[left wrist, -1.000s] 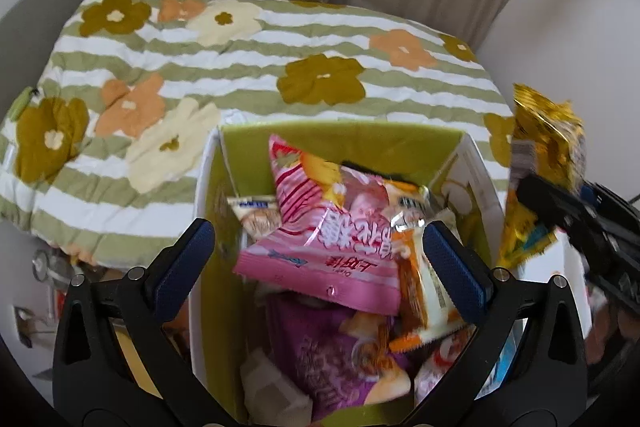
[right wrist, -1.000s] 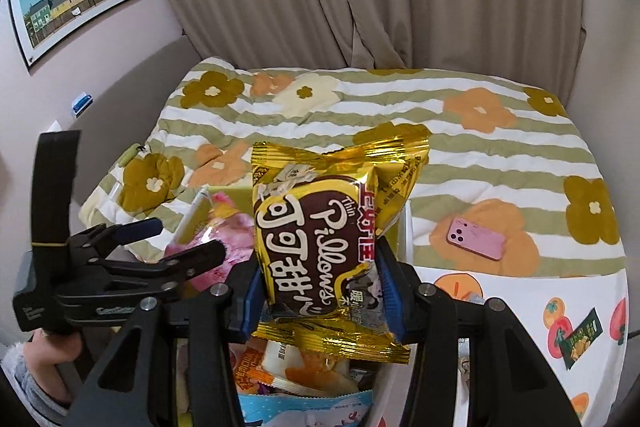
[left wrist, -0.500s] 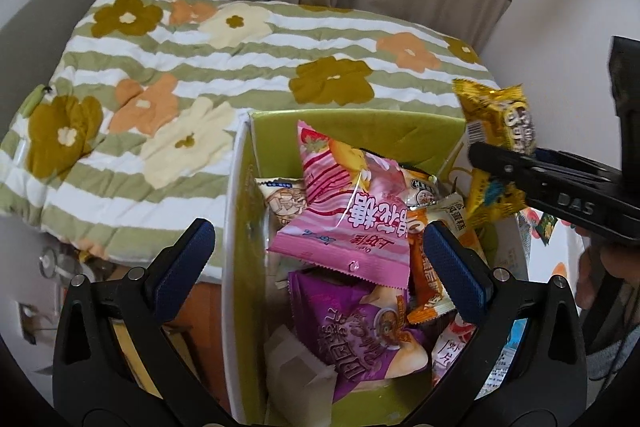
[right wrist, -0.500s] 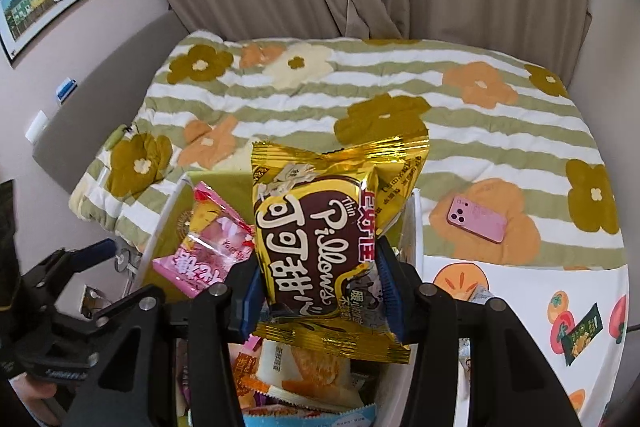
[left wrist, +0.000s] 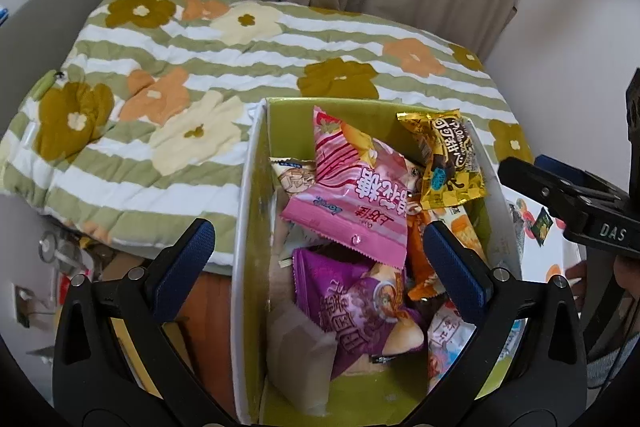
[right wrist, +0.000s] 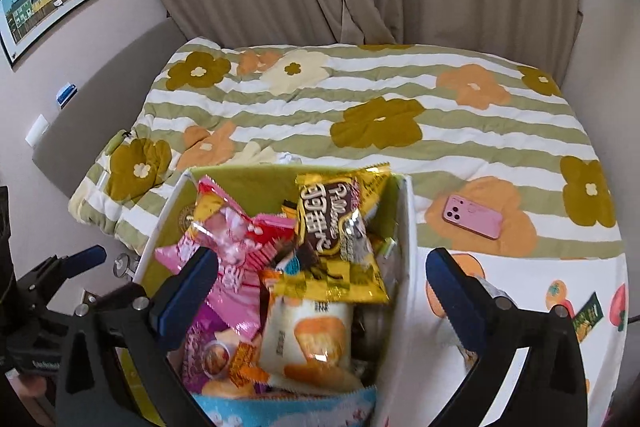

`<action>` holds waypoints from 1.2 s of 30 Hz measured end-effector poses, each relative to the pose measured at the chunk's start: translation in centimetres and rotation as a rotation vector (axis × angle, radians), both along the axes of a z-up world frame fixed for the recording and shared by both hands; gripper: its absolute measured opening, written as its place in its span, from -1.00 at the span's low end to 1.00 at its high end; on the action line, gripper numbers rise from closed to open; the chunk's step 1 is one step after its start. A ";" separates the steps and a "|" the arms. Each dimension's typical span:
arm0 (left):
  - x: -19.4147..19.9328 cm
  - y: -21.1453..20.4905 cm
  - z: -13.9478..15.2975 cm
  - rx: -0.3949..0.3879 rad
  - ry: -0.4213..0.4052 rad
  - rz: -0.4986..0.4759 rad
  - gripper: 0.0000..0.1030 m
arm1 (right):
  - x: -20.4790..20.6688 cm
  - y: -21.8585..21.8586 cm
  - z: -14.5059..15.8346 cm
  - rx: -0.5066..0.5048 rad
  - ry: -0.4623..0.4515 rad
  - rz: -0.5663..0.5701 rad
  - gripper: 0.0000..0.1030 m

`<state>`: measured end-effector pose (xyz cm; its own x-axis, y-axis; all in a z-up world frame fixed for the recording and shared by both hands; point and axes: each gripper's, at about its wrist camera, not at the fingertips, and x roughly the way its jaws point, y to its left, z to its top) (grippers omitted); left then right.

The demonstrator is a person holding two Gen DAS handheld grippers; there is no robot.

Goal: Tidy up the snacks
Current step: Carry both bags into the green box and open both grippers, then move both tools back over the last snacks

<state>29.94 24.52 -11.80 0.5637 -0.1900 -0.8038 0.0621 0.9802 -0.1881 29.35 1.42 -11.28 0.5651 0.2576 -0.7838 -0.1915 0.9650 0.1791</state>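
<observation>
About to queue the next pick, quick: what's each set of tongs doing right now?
Left tongs: open, holding nothing, over the snack box.
Right tongs: open, empty; the gold snack bag lies in the box.

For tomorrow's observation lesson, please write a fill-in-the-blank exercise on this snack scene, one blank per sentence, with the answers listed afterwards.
1. The gold snack bag now lies inside the ____ with the other snacks.
2. The right gripper is ____ and holds nothing.
3. The phone lying on the floral blanket is ____ in colour.
4. The left gripper is ____.

Answers: box; open; pink; open
</observation>
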 end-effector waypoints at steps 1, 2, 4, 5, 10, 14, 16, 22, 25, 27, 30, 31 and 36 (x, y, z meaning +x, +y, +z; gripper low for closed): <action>-0.5 0.0 0.5 0.000 -0.009 0.002 1.00 | -0.3 -0.1 0.2 0.007 -0.002 -0.001 0.99; -0.8 0.0 0.9 -0.001 -0.017 0.003 1.00 | -0.7 -0.2 0.5 0.013 -0.008 -0.003 0.99; -1.7 -0.2 2.0 0.001 -0.039 0.002 1.00 | -1.6 -0.4 1.2 0.015 -0.026 -0.007 1.00; -2.0 -0.4 2.4 0.004 -0.047 0.000 1.00 | -2.2 -0.6 1.7 0.011 -0.037 -0.011 1.00; -4.2 -1.7 4.7 0.029 -0.114 -0.007 1.00 | -4.9 -1.6 3.7 -0.004 -0.097 -0.027 1.00; -5.8 -3.1 5.8 0.015 -0.142 -0.024 1.00 | -7.1 -2.9 4.8 -0.011 -0.136 -0.049 1.00; -6.5 -4.3 6.2 0.021 -0.152 -0.037 1.00 | -8.2 -4.0 5.2 -0.010 -0.146 -0.064 1.00; -8.2 -8.3 6.7 -0.005 -0.164 -0.063 1.00 | -11.2 -7.8 5.8 -0.028 -0.169 -0.121 1.00; -8.4 -11.3 6.9 -0.012 -0.162 -0.082 1.00 | -12.6 -10.8 6.0 -0.039 -0.183 -0.147 1.00; -8.3 -13.3 6.8 -0.025 -0.155 -0.102 1.00 | -13.2 -12.5 6.0 -0.056 -0.186 -0.164 1.00; -7.9 -17.5 6.5 -0.017 -0.145 -0.133 1.00 | -14.0 -15.8 5.8 -0.081 -0.195 -0.204 1.00; -7.8 -18.7 6.3 -0.016 -0.139 -0.141 1.00 | -14.1 -17.1 5.6 -0.078 -0.191 -0.212 1.00; -6.6 -24.3 5.0 -0.005 -0.104 -0.173 1.00 | -13.9 -22.4 4.1 -0.074 -0.157 -0.251 1.00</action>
